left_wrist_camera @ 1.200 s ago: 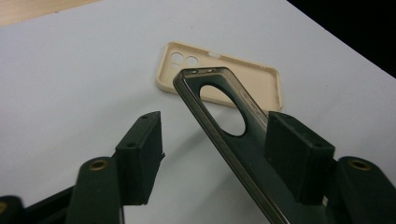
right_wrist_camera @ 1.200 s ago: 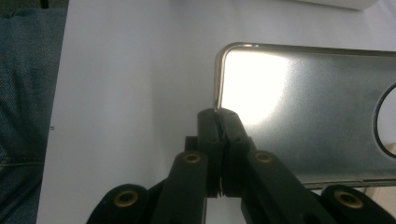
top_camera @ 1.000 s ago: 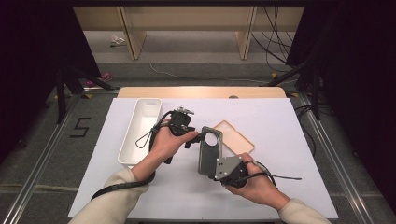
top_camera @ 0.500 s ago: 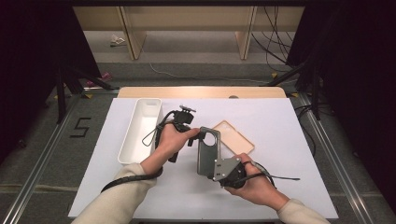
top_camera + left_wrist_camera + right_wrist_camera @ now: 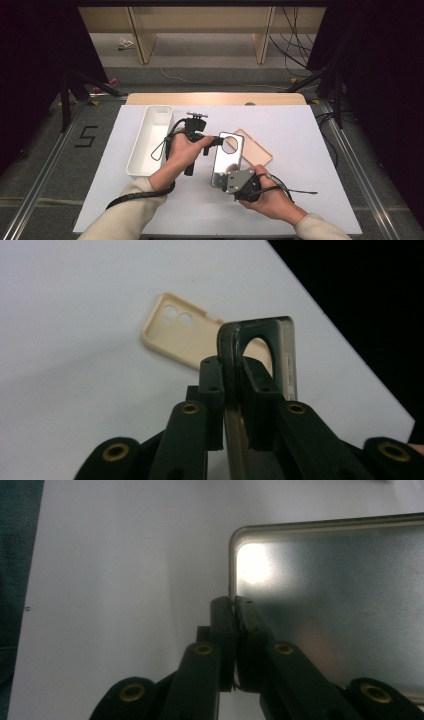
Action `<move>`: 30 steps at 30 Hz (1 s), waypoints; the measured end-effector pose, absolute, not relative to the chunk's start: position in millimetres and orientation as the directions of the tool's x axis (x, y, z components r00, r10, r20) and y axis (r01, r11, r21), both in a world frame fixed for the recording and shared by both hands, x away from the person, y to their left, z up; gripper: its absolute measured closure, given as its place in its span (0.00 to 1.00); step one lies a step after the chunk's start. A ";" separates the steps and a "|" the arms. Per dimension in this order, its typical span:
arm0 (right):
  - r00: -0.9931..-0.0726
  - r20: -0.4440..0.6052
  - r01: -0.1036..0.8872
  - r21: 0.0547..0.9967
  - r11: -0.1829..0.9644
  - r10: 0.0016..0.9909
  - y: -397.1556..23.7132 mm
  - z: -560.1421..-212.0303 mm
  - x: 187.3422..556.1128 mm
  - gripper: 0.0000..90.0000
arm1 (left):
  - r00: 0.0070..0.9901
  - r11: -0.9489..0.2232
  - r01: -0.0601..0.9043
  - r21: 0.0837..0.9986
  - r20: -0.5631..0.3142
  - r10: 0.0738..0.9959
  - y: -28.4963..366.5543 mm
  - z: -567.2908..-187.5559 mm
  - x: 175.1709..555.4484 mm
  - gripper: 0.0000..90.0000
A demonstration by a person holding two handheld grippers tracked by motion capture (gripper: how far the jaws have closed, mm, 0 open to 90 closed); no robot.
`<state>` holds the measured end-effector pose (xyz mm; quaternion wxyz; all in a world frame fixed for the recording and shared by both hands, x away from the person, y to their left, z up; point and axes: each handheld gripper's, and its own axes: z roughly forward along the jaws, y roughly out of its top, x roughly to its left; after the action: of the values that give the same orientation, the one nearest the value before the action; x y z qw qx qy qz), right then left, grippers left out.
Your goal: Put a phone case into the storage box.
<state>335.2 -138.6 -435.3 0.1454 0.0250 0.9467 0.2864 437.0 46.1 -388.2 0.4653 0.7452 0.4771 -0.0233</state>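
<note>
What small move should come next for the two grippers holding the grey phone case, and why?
Probably a gentle pull apart. The left gripper has just closed on the camera-hole end of the grey phone case, while the right gripper clamps its opposite corner, so both ends are gripped above the table.

You are holding a glossy, smoky translucent phone case [image 5: 227, 159]; the beige case [image 5: 186, 335] is looking matt, the table [image 5: 300, 130] smooth.

Open white table [image 5: 310, 200] to the right and near edge; on the left the white tray [image 5: 150, 142] blocks, and the beige phone case [image 5: 257, 150] lies just behind the grippers.
</note>
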 end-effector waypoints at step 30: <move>-0.877 0.037 0.289 0.836 0.466 0.479 -188.4 -424.4 356.0 0.28 | 0.710 -0.085 0.382 0.920 -0.234 0.664 105.5 -376.8 422.1 0.90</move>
<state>356.0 -188.4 -424.4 0.1017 0.2259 0.8501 0.4647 422.1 105.5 -376.8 0.5726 0.7260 0.3603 0.1231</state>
